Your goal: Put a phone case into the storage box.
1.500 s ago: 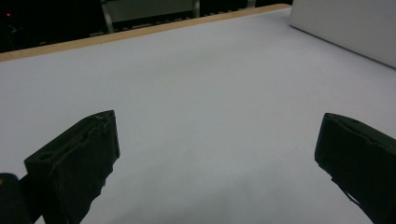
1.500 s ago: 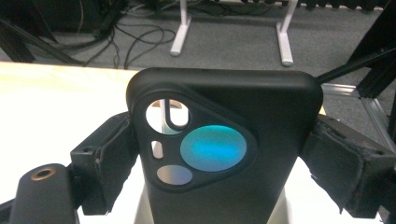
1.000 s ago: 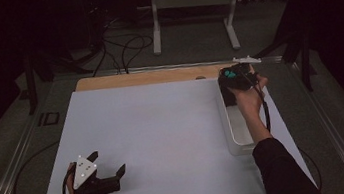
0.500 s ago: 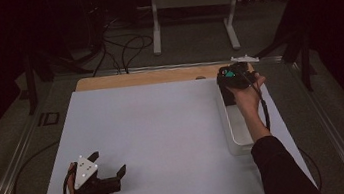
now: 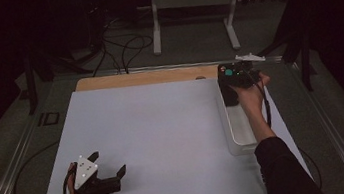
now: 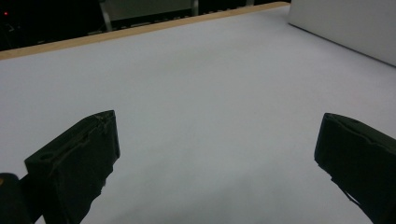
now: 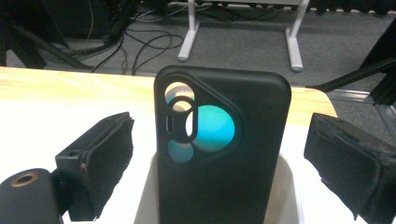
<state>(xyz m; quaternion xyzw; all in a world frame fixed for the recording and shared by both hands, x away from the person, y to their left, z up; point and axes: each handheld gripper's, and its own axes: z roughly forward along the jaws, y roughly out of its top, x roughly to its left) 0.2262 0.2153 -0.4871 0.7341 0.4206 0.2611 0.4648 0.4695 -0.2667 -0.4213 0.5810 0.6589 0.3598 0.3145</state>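
Note:
A black phone case (image 7: 224,158) with a camera cut-out stands upright in the far end of a white tray (image 7: 287,196). My right gripper (image 7: 223,126) is around it, its jaws apart with a gap on each side, and they have just been opening. In the high view the case (image 5: 228,92) and the right gripper (image 5: 240,77) are at the far right of the board, over the tray (image 5: 240,136). My left gripper (image 5: 108,162) rests open on the white board (image 5: 164,128) at the near left, with nothing between its jaws (image 6: 219,130).
A wooden strip (image 5: 142,78) runs along the board's far edge. Behind the table are a metal stand (image 5: 188,4) and floor cables (image 5: 123,45). In the left gripper view the tray's white wall (image 6: 345,28) rises at the upper right.
The right hand has shifted only slightly at the tray's far end. The left gripper has stayed where it was.

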